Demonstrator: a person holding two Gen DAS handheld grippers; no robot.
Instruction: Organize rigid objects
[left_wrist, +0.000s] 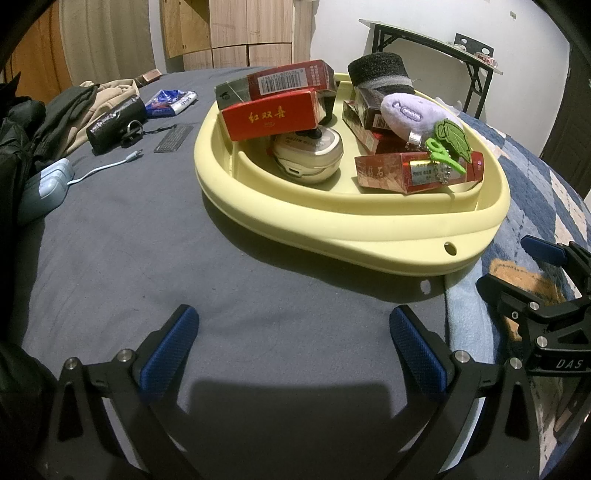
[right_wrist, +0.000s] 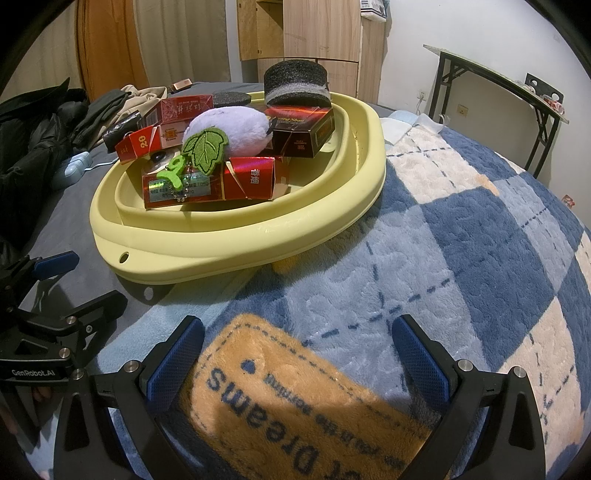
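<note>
Both my left tongs (left_wrist: 293, 354) and right tongs (right_wrist: 297, 363) hang released, jaws wide, holding nothing. The pale yellow oval plastic basin (left_wrist: 369, 236) sits on the bed, straddling the grey sheet (left_wrist: 147, 240) and the fleecy blue checked blanket (right_wrist: 461, 258). Glossy red cardboard boxes (left_wrist: 271, 114), a lilac plush toy (right_wrist: 229, 127) and a dark foam roll (right_wrist: 295, 83) crowd inside. Bare sheet lies open before its rim.

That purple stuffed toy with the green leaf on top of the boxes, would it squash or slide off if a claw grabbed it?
The purple toy looks plush, so it would probably squash rather than resist. It likely weighs little. It rests on a red box, so a nudge might roll it off, dragging its green leaf.
</note>
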